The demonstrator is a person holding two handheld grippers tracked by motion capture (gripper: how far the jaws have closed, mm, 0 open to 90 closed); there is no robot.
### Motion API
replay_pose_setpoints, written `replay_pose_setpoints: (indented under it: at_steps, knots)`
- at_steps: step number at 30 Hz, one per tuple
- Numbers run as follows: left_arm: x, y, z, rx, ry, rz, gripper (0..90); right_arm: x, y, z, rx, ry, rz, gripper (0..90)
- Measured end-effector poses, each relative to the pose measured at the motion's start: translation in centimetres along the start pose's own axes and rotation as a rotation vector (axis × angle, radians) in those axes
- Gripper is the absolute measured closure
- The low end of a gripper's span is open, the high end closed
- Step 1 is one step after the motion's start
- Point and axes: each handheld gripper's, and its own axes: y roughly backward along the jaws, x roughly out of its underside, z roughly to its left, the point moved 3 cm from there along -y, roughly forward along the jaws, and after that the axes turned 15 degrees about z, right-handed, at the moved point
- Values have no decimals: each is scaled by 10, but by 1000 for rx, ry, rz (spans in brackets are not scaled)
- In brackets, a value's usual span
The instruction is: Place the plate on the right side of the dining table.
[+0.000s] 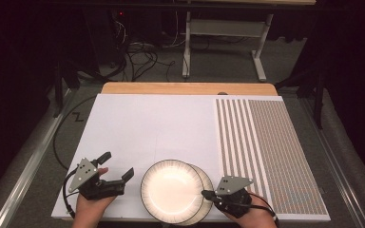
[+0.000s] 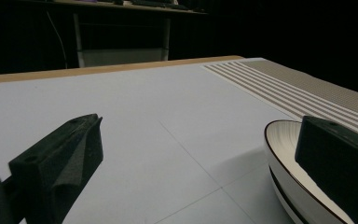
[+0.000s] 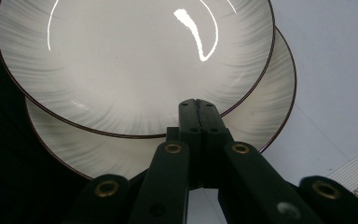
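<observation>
Two cream plates with dark rims lie stacked and offset at the table's near edge. The upper plate (image 1: 172, 190) (image 3: 135, 60) sits left of the lower plate (image 1: 208, 179) (image 3: 265, 107). My right gripper (image 1: 206, 194) (image 3: 198, 106) is shut; its joined tips rest over the lower plate at the upper plate's right rim, and nothing shows between them. My left gripper (image 1: 118, 166) (image 2: 200, 121) stands open just left of the plates, low over the white sheet. In its own view, the upper plate's rim (image 2: 279, 140) lies behind its right jaw.
A white sheet (image 1: 147, 123) covers most of the table, with a brown striped and dotted panel (image 1: 266, 142) on its right. The wooden table edge (image 1: 185, 88) shows at the back. Cables (image 1: 138, 52) and a white desk frame (image 1: 223, 28) stand on the floor beyond.
</observation>
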Motion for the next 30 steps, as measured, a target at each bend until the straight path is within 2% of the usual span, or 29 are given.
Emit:
replay_pose_setpoints:
  at_steps: [5, 8, 16, 23, 29, 30]
  knots:
    - [0, 0, 0, 1, -1, 1, 12, -1, -3, 2, -7, 5, 8, 900]
    - [0, 1, 0, 0, -2, 0, 12, -4, -9, 7, -8, 29, 26, 900]
    - [-1, 2, 2, -1, 3, -4, 13, -9, -10, 9, -16, 26, 21, 900]
    - [-1, 3, 1, 8, 2, -7, 13, -12, -14, 12, -18, 42, 22, 900]
    - [-1, 2, 1, 16, 10, 2, 13, -12, -14, 12, -15, 40, 21, 900]
    - [-3, 3, 1, 33, 30, 3, 12, -12, -14, 12, -14, 39, 23, 900]
